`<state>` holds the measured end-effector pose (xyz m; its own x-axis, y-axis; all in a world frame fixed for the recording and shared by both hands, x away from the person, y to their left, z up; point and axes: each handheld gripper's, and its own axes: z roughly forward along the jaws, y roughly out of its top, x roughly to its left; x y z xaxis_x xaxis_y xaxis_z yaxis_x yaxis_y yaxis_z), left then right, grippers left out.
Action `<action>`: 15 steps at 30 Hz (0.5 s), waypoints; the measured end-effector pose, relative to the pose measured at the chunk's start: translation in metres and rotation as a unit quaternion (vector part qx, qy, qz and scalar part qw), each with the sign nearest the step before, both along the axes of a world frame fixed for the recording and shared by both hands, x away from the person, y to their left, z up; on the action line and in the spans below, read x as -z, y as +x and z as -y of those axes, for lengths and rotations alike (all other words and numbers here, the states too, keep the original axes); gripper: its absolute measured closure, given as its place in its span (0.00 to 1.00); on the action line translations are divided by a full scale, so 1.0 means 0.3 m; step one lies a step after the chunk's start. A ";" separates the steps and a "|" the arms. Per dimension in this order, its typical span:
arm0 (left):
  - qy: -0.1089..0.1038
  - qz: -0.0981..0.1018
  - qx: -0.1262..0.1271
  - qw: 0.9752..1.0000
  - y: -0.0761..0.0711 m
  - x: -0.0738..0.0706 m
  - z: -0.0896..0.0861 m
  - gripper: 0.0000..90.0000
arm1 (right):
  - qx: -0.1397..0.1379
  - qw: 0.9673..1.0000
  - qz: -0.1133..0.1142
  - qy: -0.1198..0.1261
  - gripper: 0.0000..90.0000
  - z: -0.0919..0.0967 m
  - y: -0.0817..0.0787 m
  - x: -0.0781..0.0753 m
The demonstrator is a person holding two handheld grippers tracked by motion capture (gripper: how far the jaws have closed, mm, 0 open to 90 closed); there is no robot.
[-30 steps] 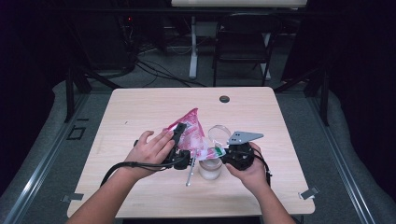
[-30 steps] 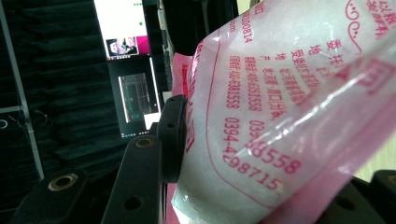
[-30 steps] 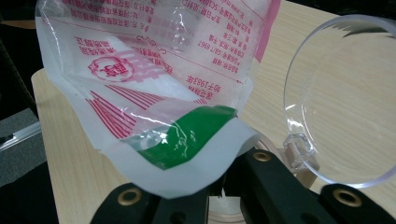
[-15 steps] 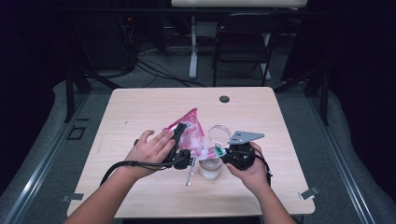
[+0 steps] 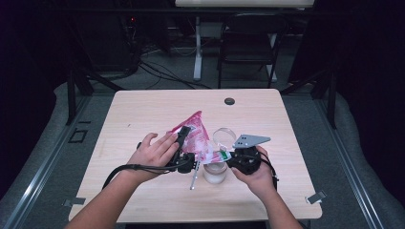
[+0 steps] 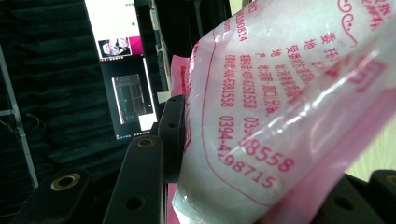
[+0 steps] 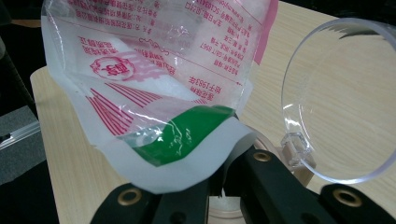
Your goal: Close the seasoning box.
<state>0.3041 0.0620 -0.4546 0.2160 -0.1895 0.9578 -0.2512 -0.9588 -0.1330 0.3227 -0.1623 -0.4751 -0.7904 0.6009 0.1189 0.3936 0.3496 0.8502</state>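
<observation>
A pink and white printed plastic bag [image 5: 195,136] with white powder inside hangs tilted over the table, held from both sides. My left gripper [image 5: 183,143] is shut on its bulging body [image 6: 280,93], one black jaw pressed into the side. My right gripper [image 5: 228,160] is shut on the bag's lower corner with the green patch [image 7: 187,133]. Just under that corner stands a clear jar [image 5: 216,172] with white contents. Its round hinged lid [image 5: 224,136] stands open, and it is large at the right of the right gripper view, lid [image 7: 345,93].
A thin metal utensil [image 5: 193,180] lies on the light wooden table [image 5: 143,114] left of the jar. A small dark disc [image 5: 229,101] sits near the far edge. A chair [image 5: 248,43] and cables stand beyond the table.
</observation>
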 end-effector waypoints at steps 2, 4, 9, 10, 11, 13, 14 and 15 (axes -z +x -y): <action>0.002 0.001 0.001 1.000 0.000 -0.003 0.001 0.72 | 0.001 1.000 0.000 0.000 1.00 0.001 -0.001 -0.001; 0.003 0.006 0.004 1.000 -0.001 -0.006 0.003 0.72 | 0.000 1.000 0.000 0.001 1.00 0.002 -0.002 -0.002; 0.006 -0.002 -0.001 1.000 -0.003 -0.007 0.003 0.72 | -0.001 1.000 0.001 0.003 1.00 0.006 -0.007 -0.009; 0.006 -0.002 -0.002 1.000 -0.003 -0.007 0.003 0.72 | 0.001 1.000 0.002 0.003 1.00 0.008 -0.009 -0.010; 0.005 -0.002 -0.001 1.000 -0.004 -0.006 0.002 0.73 | 0.000 1.000 0.002 0.005 1.00 0.009 -0.010 -0.012; 0.007 0.000 0.000 1.000 -0.006 -0.006 0.003 0.73 | 0.002 1.000 0.003 0.007 1.00 0.011 -0.012 -0.015; 0.012 -0.004 -0.001 1.000 -0.007 -0.007 0.004 0.73 | 0.003 1.000 0.004 0.007 1.00 0.011 -0.013 -0.016; 0.009 -0.005 -0.001 1.000 -0.009 -0.005 0.004 0.73 | 0.002 1.000 0.004 0.006 1.00 0.013 -0.013 -0.017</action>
<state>0.3014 0.0607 -0.4532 0.2261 -0.2056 0.9522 -0.2506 -0.9568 -0.1471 0.3189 -0.1661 -0.4701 -0.7887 0.6030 0.1200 0.3883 0.3371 0.8577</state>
